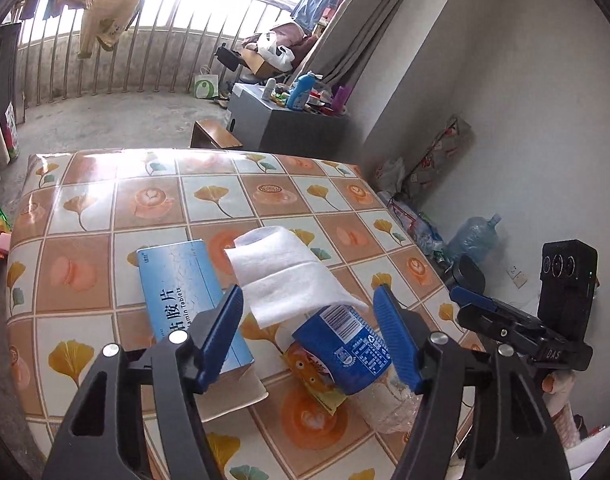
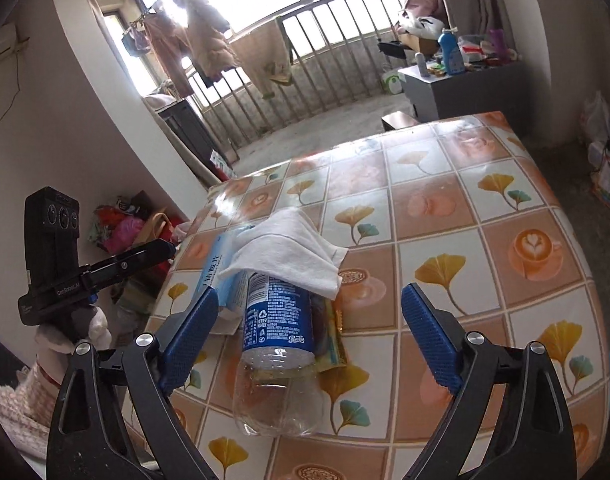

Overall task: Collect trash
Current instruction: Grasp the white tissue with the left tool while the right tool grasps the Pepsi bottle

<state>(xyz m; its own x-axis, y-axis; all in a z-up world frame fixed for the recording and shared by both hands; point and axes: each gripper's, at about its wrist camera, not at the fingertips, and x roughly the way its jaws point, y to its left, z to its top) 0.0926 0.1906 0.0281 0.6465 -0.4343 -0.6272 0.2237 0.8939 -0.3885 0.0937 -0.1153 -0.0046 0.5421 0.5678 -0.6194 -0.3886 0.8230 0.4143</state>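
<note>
Lying on its side in the middle of the trash heap, the clear plastic bottle with a blue label (image 2: 276, 344) is the thing to work from, and every other piece sits against it. A white, soft tissue sheet (image 2: 289, 244) drapes over the bottle's far end. A flat yellow snack wrapper (image 2: 337, 344) is pinned beneath the bottle on its right side, and a light blue cardboard tablet box (image 1: 189, 300) lies just beside the bottle on its left, partly under the tissue. All of this rests on the table covered with a glossy tiled cloth of ginkgo leaves and coffee cups (image 2: 485, 240).

The right gripper (image 2: 309, 340) stands wide, its blue ribbed pads either side of the bottle and clear of it, holding nothing. The left gripper (image 1: 309, 320) is narrower but also empty, with the tissue and the labelled end of the bottle showing between its pads.

My judgement: the step in hand is the first pick from the pile. Taking the tissue first seems wise, since it lies on top. The bottle would probably roll or crush, so squeeze across the labelled middle, not the bare rounded end.
</note>
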